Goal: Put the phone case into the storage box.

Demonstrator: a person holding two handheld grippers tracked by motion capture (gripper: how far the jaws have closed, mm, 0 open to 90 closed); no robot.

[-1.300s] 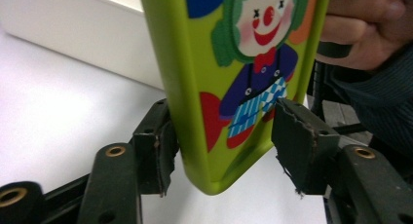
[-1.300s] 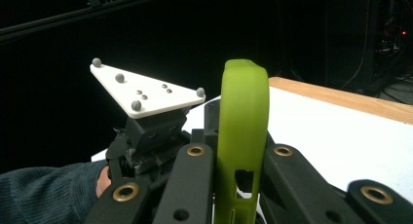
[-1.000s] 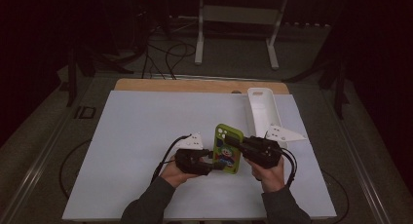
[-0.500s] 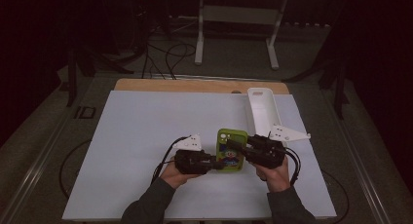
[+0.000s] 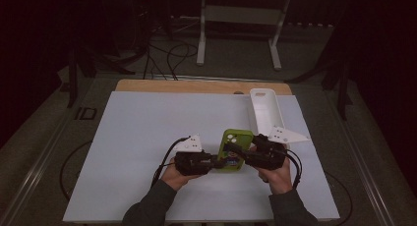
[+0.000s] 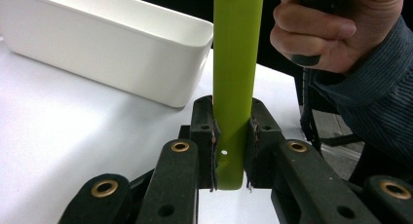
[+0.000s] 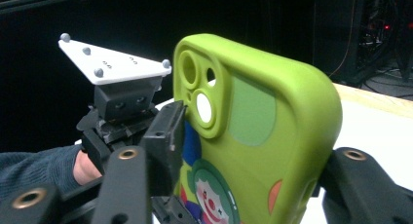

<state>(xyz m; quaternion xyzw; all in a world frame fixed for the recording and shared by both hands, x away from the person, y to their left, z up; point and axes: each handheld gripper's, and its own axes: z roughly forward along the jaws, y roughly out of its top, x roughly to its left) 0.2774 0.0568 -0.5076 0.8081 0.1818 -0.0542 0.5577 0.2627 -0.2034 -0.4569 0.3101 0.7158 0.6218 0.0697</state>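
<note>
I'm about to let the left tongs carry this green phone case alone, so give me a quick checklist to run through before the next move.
1. Left tongs clamped on the green phone case: ok, both pads press its edge.
2. Right tongs free of the case: cannot tell; the jaws have just been opening, the case is between them, and a gap at each pad is not clear.
3. Case off the white sheet: ok, held up on edge.
4. White bin open and nothing seen inside: ok.
5. Path from case to bin: ok, nothing lies between in the high view.
</note>
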